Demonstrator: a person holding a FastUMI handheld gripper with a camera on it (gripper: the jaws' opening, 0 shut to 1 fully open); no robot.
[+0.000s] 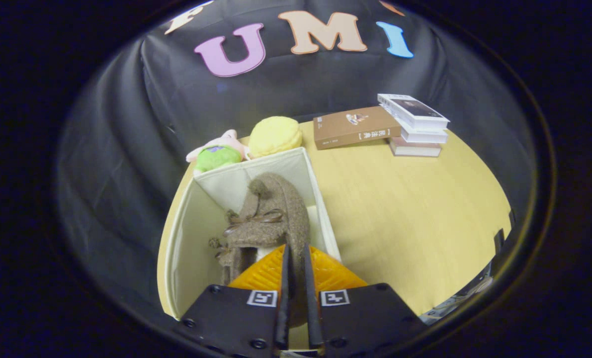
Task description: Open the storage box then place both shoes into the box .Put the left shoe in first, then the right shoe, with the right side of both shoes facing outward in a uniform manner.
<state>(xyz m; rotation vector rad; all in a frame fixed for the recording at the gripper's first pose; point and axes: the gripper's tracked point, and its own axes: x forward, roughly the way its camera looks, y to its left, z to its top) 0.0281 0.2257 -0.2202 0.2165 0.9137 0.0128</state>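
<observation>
An open white fabric storage box [189, 233] stands on the wooden table. A brown woolly shoe [276, 199] with a pompom and a ribbon bow sits upright inside it, toe pointing away from me. My gripper [296, 251] is shut on the near rim of this shoe, a strip of its fabric pinched between the two fingers. To the left and lower in the box, part of a second brown shoe [228, 258] with its own bow shows beside the first. The box's bottom is mostly hidden by the shoes and my fingers.
Behind the box lie a green and pink plush toy [217, 154] and a yellow round plush [275, 135]. A brown book [355, 128] and a stack of books [415, 127] sit at the far right. Bare table [405, 214] spreads right of the box.
</observation>
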